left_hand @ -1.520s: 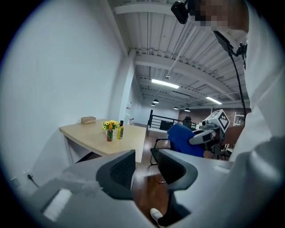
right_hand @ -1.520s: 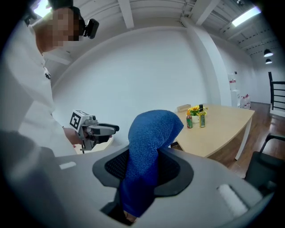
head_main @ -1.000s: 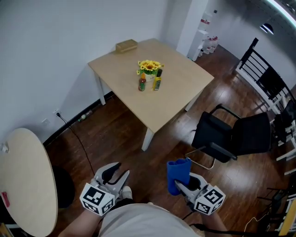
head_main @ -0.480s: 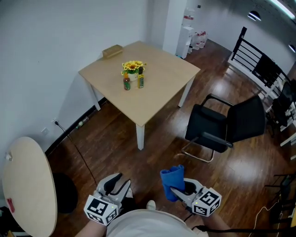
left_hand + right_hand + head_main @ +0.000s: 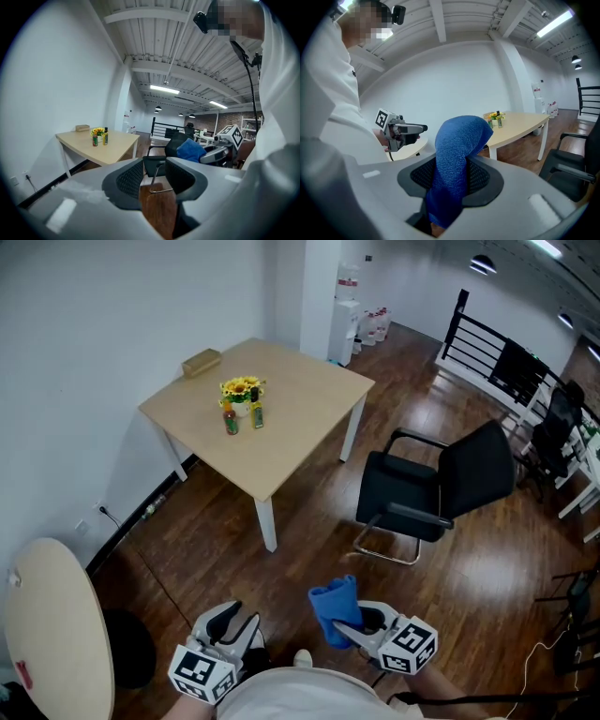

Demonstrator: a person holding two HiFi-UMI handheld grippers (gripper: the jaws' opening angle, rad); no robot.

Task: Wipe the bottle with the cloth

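Note:
Two small bottles stand on the square wooden table far ahead: one with a red label and one with a yellow label, beside a pot of yellow flowers. They also show tiny in the left gripper view, the red-label bottle next to the yellow-label bottle. My right gripper is shut on a blue cloth that droops over its jaws; the blue cloth fills the right gripper view. My left gripper is open and holds nothing. Both hang low near my body, far from the table.
A black office chair stands on the wood floor right of the table. A small cardboard box sits on the table's far corner. A round pale table is at my left. A black railing runs along the back right.
The table, bottles and chair have slid left and grown smaller in the head view. Both grippers stay low by my body, the cloth still in the right one.

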